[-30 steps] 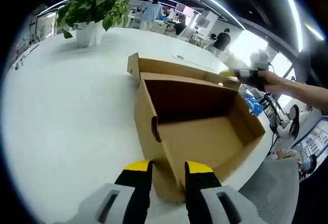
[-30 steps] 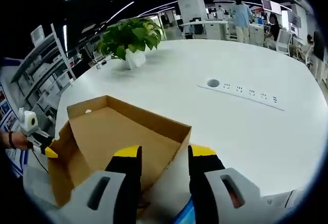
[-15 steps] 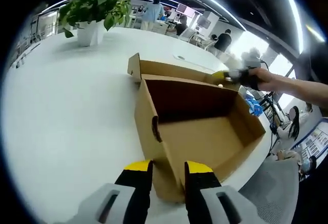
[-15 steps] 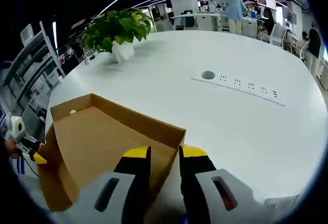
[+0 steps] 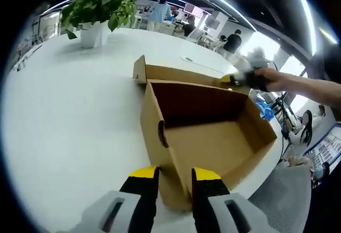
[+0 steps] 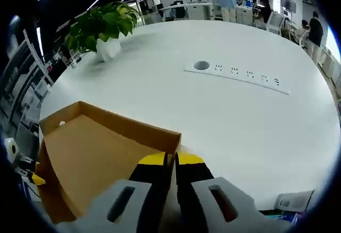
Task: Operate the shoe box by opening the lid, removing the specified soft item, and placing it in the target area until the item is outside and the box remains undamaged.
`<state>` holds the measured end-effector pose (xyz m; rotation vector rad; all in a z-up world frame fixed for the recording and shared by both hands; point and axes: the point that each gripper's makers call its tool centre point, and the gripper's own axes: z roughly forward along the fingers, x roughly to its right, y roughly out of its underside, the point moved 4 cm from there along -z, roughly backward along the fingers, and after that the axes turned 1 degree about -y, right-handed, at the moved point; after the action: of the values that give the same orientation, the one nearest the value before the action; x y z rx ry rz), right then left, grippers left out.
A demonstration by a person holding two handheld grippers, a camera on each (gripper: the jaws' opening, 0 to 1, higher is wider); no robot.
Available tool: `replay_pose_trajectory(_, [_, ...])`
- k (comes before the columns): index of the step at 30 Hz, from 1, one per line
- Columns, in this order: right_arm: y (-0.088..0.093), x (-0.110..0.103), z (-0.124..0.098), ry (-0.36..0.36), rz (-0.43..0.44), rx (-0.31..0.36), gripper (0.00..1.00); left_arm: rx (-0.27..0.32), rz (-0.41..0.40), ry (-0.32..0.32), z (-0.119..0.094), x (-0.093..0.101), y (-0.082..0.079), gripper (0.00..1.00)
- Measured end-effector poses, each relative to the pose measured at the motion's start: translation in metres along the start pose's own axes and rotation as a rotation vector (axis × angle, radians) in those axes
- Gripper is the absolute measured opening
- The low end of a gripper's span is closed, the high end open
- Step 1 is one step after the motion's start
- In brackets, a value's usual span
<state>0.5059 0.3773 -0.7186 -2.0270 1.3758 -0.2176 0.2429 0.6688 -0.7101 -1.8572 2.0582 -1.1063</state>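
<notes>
A brown cardboard shoe box (image 5: 213,142) stands open on the white table (image 5: 64,110), and its inside looks bare. My left gripper (image 5: 175,175) straddles the box's near corner and holds it. The lid (image 5: 181,73) stands hinged back behind the box. In the right gripper view the lid (image 6: 101,153) lies below me, with my right gripper (image 6: 170,161) shut on its raised rim. That gripper (image 5: 234,78) also shows at the lid's far edge in the left gripper view, held by a person's hand (image 5: 279,81). A crumpled blue thing (image 5: 265,110) lies past the box's right side.
A potted green plant (image 5: 96,9) (image 6: 101,27) stands far back on the table. A row of sockets (image 6: 240,74) is set into the tabletop beyond the lid. The table's edge runs close by the box's right side. People stand at desks in the background.
The right gripper's jaws have closed from wide apart onto the lid's rim, and its view has moved forward over the lid. The left gripper and the box have stayed put.
</notes>
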Motion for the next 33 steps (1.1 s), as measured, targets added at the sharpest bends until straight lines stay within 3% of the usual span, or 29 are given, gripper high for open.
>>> replay_pose_trajectory(9, [-0.012,-0.003,-0.015,0.024,-0.012,0.03,0.01,-0.014,0.007,-0.025,0.001,0.0,-0.002,0.23])
replay_pose_trajectory(25, [-0.035,-0.013,-0.075,0.032,-0.04,0.146,0.0,-0.026,-0.005,-0.127,0.008,0.002,-0.009,0.17])
replay_pose_trajectory(33, [-0.031,-0.041,-0.124,0.024,-0.082,0.213,0.0,-0.028,-0.02,-0.173,0.011,0.002,-0.013,0.14])
